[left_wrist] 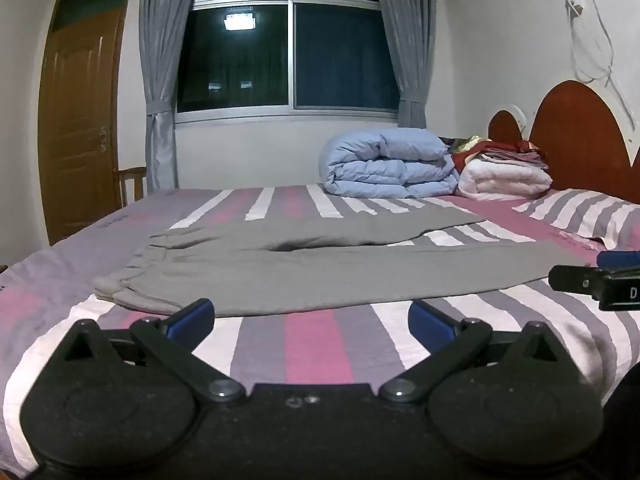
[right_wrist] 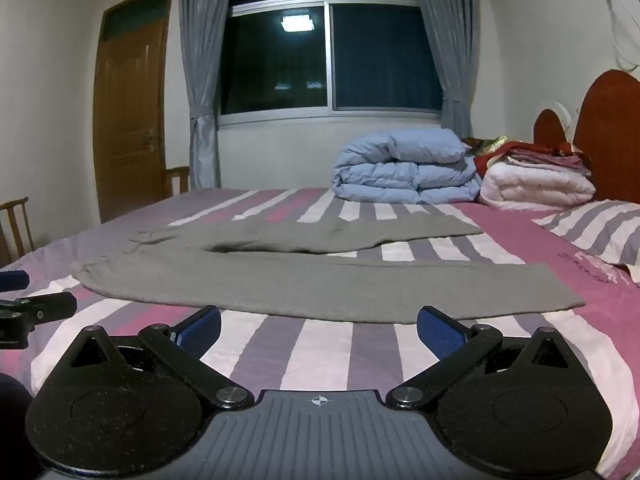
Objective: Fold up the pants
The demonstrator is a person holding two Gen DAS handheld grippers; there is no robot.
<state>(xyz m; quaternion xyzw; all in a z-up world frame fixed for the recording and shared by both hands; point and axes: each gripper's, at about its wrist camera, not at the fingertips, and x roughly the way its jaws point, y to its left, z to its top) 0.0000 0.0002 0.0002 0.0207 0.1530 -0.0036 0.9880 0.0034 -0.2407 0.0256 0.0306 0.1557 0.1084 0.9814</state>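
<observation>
Both tongs are spread wide and grip nothing. Left tongs (left_wrist: pixel 311 318) hover low over the near edge of the bed (left_wrist: pixel 316 352), blue pads apart, with striped sheet showing between them; the grey pants (left_wrist: pixel 304 268) lie just beyond the tips, not touched. Right tongs (right_wrist: pixel 319 326) sit in the same posture further right, tips just short of the near trouser leg, also clear of the cloth.

Pants are laid flat across the middle of the bed, waistband to the left, both legs running to the right. Legs are parted: the near leg is long and ends at the right, the far leg lies behind it with striped sheet visible between the two.

At the far right of the bed a folded light-blue duvet (left_wrist: pixel 390 164) rests beside a white quilt (left_wrist: pixel 506 180) with red and pink cloths stacked on top. A striped pillow (left_wrist: pixel 592 216) lies at the right, against the reddish headboard (left_wrist: pixel 576 132). Behind the bed: dark window (left_wrist: pixel 286 52), grey curtains, brown door (left_wrist: pixel 78 120) at left
</observation>
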